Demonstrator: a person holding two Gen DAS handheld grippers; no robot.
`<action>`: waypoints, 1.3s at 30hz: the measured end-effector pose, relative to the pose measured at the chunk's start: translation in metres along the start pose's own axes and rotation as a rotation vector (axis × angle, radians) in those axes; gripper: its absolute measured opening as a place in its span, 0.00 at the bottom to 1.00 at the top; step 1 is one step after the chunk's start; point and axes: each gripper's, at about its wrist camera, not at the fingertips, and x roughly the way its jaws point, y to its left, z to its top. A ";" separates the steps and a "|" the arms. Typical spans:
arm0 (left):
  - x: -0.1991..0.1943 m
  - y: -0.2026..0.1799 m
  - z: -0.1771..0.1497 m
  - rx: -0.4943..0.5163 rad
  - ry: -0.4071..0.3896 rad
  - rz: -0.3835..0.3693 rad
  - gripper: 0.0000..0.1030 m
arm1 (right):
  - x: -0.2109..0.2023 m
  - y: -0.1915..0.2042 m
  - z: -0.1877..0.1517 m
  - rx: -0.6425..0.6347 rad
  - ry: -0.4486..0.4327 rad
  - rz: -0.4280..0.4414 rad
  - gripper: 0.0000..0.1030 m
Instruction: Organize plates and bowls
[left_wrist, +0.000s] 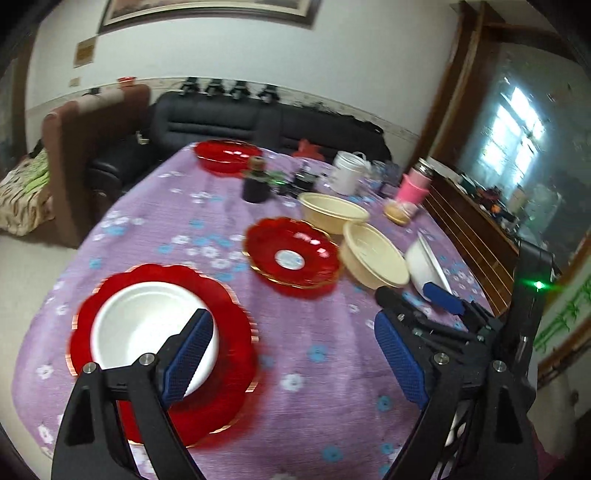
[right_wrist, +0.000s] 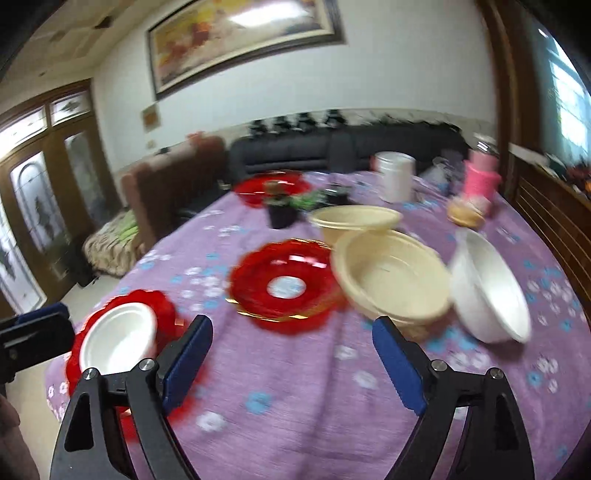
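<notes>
A white bowl (left_wrist: 147, 325) sits on a red scalloped plate (left_wrist: 229, 325) at the near left of the table; both show in the right wrist view (right_wrist: 118, 338) (right_wrist: 166, 306). A second red plate (left_wrist: 291, 256) (right_wrist: 284, 286) lies mid-table. Two cream bowls (left_wrist: 373, 254) (left_wrist: 332, 210) stand right of it (right_wrist: 391, 280) (right_wrist: 354, 218). A white bowl (left_wrist: 424, 266) (right_wrist: 487, 288) leans tilted at the right. A third red plate (left_wrist: 223, 155) (right_wrist: 271, 188) is far back. My left gripper (left_wrist: 295, 350) is open and empty beside the stacked bowl. My right gripper (right_wrist: 291, 354) (left_wrist: 417, 299) is open and empty.
The round table has a purple flowered cloth (left_wrist: 314, 369). At the back stand a dark pot plant (left_wrist: 255, 181), a white jar (left_wrist: 349, 171) and a pink cup (left_wrist: 413, 188). A black sofa (left_wrist: 221, 118) and brown armchair (left_wrist: 74, 147) stand behind; a wooden bench (left_wrist: 469, 221) is at the right.
</notes>
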 end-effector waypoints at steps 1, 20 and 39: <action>0.004 -0.006 -0.001 0.008 0.005 -0.010 0.86 | -0.002 -0.011 -0.001 0.014 0.003 -0.018 0.89; 0.025 0.002 -0.016 -0.088 0.090 0.030 0.86 | 0.016 -0.115 -0.032 0.291 0.179 0.066 0.79; 0.060 0.057 0.070 -0.128 0.201 0.090 0.86 | 0.121 -0.036 -0.001 0.361 0.297 0.196 0.75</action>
